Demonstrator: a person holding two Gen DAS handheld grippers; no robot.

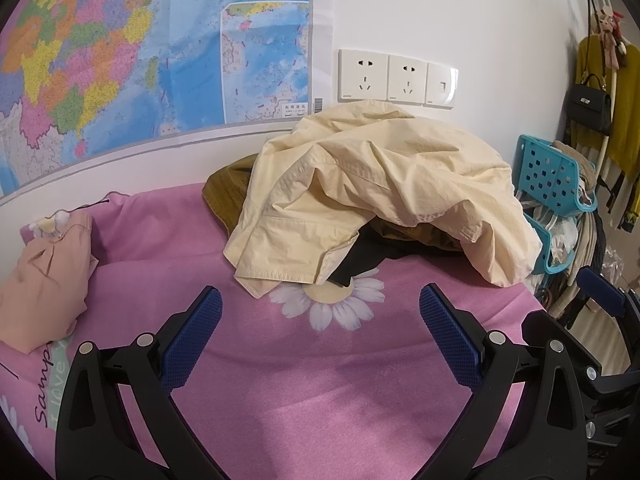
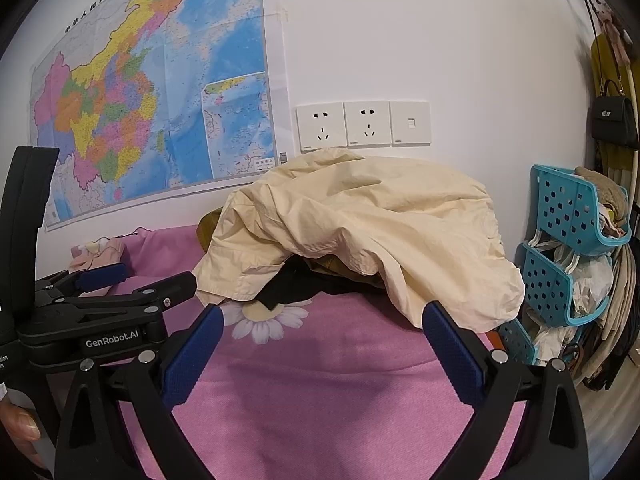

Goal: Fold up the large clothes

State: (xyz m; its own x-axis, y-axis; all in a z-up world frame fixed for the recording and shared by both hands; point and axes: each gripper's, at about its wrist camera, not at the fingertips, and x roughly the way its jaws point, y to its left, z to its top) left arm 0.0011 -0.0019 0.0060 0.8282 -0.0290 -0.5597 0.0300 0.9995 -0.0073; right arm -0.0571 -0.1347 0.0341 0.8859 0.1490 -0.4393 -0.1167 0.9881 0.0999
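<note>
1. I see the cream jacket heaped and crumpled at 12 o'clock on the pink sheet, against the wall.
2. It drapes over olive cloth and a black garment; its hem touches a printed daisy.
3. My left gripper is spread wide, holding nothing.
4. My right gripper likewise gapes empty, short of the jacket.

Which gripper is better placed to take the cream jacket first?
Right, marginally. The right gripper is open with the cream jacket hem drooping just past its right finger. The left gripper, also open, faces bare pink sheet and sits farther from the hem. Neither touches cloth.
</note>
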